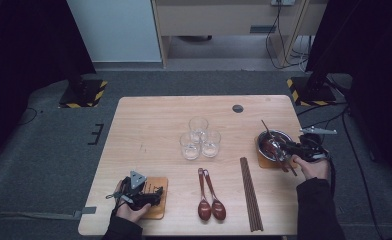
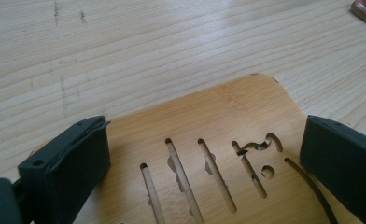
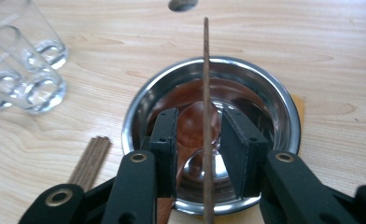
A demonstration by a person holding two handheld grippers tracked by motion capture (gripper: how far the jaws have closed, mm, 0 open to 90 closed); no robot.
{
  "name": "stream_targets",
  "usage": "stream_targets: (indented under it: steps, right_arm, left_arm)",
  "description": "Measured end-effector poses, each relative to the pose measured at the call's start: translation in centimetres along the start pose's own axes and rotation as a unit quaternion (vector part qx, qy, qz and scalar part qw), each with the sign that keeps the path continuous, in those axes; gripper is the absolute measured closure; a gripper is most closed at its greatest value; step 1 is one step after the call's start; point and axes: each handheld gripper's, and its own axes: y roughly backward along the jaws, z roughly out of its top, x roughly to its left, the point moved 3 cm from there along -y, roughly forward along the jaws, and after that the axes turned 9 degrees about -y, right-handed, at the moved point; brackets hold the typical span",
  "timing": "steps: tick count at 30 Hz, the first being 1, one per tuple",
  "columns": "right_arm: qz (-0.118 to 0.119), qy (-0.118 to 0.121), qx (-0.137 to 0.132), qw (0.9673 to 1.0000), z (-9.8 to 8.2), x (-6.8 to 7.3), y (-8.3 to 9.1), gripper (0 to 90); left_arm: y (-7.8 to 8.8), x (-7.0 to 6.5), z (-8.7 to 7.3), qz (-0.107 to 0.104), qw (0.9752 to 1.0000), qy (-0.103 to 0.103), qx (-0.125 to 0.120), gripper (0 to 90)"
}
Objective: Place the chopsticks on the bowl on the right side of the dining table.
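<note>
Chopstick [image 3: 206, 93] across bowl [image 3: 284, 100], spoon [image 3: 195, 122] inside, between right gripper [image 3: 200, 140] pads, parted and clear of both. Placing step looks finished; next, backing out straight. Left gripper [image 2: 204, 158] spread over coaster [image 2: 218, 116].

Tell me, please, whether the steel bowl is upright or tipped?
Upright: the steel bowl sits rim-up on its coaster, a wooden spoon lying inside.

High overview; two close tongs views
</note>
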Motion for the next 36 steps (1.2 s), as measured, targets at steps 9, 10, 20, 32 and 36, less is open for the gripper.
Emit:
stream_targets:
  steps: [9, 10, 20, 32, 36]
  right_arm:
    - [0.021, 0.001, -0.026, 0.9994, -0.2, 1.0, 2.1, 56.7]
    - [0.023, -0.002, -0.031, 0.9992, -0.1, 1.2, 2.3, 54.7]
    - [0.043, 0.014, -0.052, 0.9976, -0.2, 3.1, 3.8, 47.5]
    - [0.061, 0.040, -0.062, 0.9954, -0.6, 6.0, 4.6, 40.1]
    - [0.069, 0.046, -0.064, 0.9945, -0.7, 7.0, 4.7, 38.4]
  left_arm:
    - [0.0, 0.0, 0.0, 0.000, 1.0000, 0.000, 0.000, 0.7]
    - [0.0, 0.0, 0.0, 0.000, 1.0000, 0.000, 0.000, 0.7]
    - [0.0, 0.0, 0.0, 0.000, 1.0000, 0.000, 0.000, 0.7]
    - [0.0, 0.0, 0.0, 0.000, 1.0000, 0.000, 0.000, 0.7]
    - [0.0, 0.0, 0.0, 0.000, 1.0000, 0.000, 0.000, 0.7]
